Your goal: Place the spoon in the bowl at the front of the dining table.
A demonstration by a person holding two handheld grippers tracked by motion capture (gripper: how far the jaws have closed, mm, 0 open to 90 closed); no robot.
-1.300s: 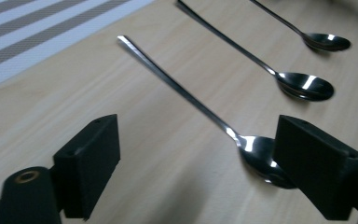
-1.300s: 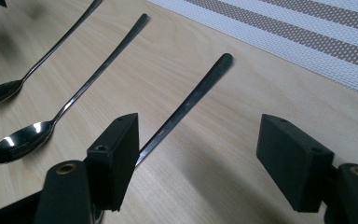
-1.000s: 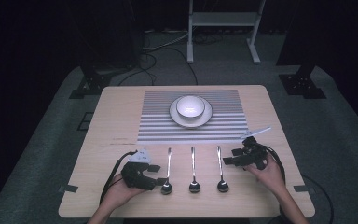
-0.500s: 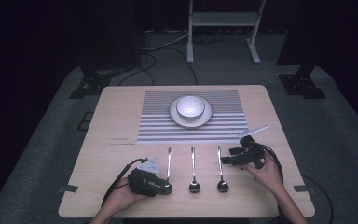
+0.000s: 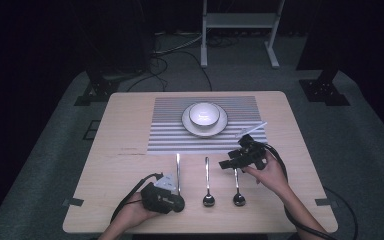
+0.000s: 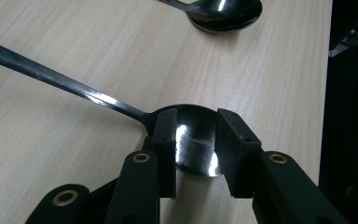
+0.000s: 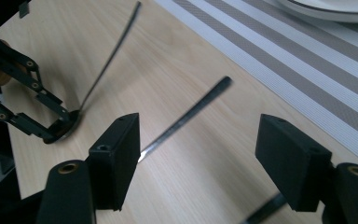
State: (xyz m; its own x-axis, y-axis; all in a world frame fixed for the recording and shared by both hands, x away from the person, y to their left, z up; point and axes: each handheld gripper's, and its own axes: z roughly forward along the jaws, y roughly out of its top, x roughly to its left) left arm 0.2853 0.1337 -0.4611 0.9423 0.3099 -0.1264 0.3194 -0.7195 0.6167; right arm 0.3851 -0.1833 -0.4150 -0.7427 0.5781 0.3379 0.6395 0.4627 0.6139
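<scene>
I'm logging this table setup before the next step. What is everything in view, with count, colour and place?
spoons: three, shiny metal, in a row on the near part of the table, bowls toward the person.
bowl: one, white, on the plate.
plate: one, white, on the placemat.
placemat: one, grey and white stripes, far half of the table.
table: one, light wood.
metal stand: one, pale, on the floor behind the table.
left hand-held gripper: one, black, jaws on either side of the left spoon's bowl.
right hand-held gripper: one, black, open, above the right spoon's handle.
</scene>
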